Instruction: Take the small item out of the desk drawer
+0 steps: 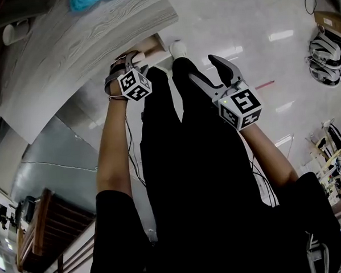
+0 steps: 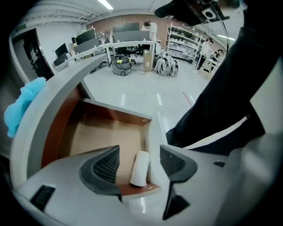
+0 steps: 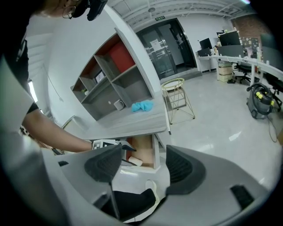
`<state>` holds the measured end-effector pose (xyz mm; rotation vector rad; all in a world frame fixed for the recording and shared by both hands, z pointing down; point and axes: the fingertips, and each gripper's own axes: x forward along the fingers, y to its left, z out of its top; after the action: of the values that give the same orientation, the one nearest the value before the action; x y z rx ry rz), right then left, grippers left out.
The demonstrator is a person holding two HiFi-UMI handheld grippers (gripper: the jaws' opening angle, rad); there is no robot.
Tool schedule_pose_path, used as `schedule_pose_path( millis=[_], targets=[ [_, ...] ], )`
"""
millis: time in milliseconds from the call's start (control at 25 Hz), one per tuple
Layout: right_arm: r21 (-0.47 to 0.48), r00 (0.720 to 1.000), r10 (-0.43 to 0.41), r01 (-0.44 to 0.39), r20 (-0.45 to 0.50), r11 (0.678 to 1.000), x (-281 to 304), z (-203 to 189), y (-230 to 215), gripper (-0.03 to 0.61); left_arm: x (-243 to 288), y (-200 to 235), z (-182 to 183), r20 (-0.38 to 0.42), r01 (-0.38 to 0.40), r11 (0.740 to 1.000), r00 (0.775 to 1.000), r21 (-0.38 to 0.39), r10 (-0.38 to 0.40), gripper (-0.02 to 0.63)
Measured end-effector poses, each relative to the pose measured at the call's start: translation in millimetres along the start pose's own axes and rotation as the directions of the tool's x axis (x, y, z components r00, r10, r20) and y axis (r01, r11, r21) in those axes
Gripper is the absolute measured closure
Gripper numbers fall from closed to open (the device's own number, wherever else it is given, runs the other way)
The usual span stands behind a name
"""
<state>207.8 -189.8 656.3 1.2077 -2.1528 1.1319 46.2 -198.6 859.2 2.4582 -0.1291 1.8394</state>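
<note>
The desk drawer (image 2: 99, 134) is pulled open, and a small white roll (image 2: 140, 168) lies in its near front corner against the side wall. My left gripper (image 2: 139, 164) is open just above that corner, one jaw on each side of the roll and neither touching it. In the head view the left gripper (image 1: 131, 61) reaches to the drawer (image 1: 150, 45) under the grey desk top. My right gripper (image 1: 213, 72) is open and empty, held off over the floor. Its own view shows the drawer (image 3: 143, 148), the roll (image 3: 135, 161) and the left gripper (image 3: 126, 154).
A blue cloth (image 2: 20, 106) lies on the grey desk top (image 1: 80, 52). The person's black trousers and a white shoe (image 1: 178, 48) stand right in front of the drawer. Shelves (image 3: 110, 84) rise behind the desk. Bags (image 1: 324, 53) sit on the floor far right.
</note>
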Motion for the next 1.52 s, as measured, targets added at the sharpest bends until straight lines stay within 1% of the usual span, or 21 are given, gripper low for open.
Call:
schedule_pose_path(
  millis=[200,400,560,600,680,760,800,1000,1080,1200,1400,1520],
  targets=[
    [0.012,1.000,-0.012,0.012,-0.004,1.000,6.2,-3.6,-11.4,0.282,21.9,-2.0,-7.6,-0.050,0.037,0.995,0.998,0.091,-0.032,0.351],
    [0.030,1.000,-0.025,0.026,-0.005,0.999,9.7,-8.4,-24.2,0.282,40.1,-7.0,-16.4,-0.118,0.065,0.986,0.992,0.154,-0.047,0.351],
    [-0.009,1.000,-0.029,0.029,-0.008,1.000,13.1,-11.5,-28.5,0.281,51.5,-5.4,-18.5,-0.149,0.066,0.974,0.988,0.215,-0.034,0.351],
    [-0.019,1.000,-0.024,0.024,-0.005,1.000,13.8,-11.6,-28.4,0.278,53.1,-4.1,-18.9,-0.158,0.069,0.974,0.987,0.216,-0.035,0.351],
    [-0.029,1.000,-0.018,0.018,0.005,0.999,14.1,-10.9,-29.3,0.269,57.1,-1.1,-21.1,-0.178,0.073,0.979,0.983,0.190,-0.039,0.351],
    [-0.021,1.000,-0.011,0.011,0.015,1.000,13.2,-12.6,-31.0,0.267,60.3,0.9,-23.8,-0.196,0.075,0.983,0.980,0.170,-0.041,0.351],
    [-0.013,1.000,-0.009,0.009,0.018,1.000,12.8,-13.7,-31.7,0.267,61.0,1.4,-25.3,-0.206,0.075,0.982,0.978,0.173,-0.038,0.351],
    [0.000,1.000,-0.011,0.011,0.013,1.000,13.1,-18.5,-36.4,0.267,65.0,3.2,-31.3,-0.254,0.045,0.968,0.967,0.247,0.020,0.362],
    [0.006,1.000,-0.013,0.013,0.012,1.000,12.9,-20.2,-39.2,0.267,67.4,3.0,-32.8,-0.276,0.044,0.964,0.961,0.262,0.031,0.371],
    [0.018,1.000,-0.016,0.016,0.012,1.000,14.2,-22.4,-43.2,0.267,72.4,4.7,-36.7,-0.320,0.047,0.962,0.947,0.267,0.043,0.376],
    [0.033,1.000,-0.021,0.020,0.012,0.999,13.9,-26.6,-46.5,0.267,76.4,5.7,-45.9,-0.411,0.068,0.967,0.911,0.245,0.040,0.385],
    [0.040,1.000,-0.025,0.025,0.007,0.999,11.9,-29.2,-50.9,0.267,78.2,5.7,-46.4,-0.437,0.066,0.964,0.898,0.259,0.056,0.390]
  ],
)
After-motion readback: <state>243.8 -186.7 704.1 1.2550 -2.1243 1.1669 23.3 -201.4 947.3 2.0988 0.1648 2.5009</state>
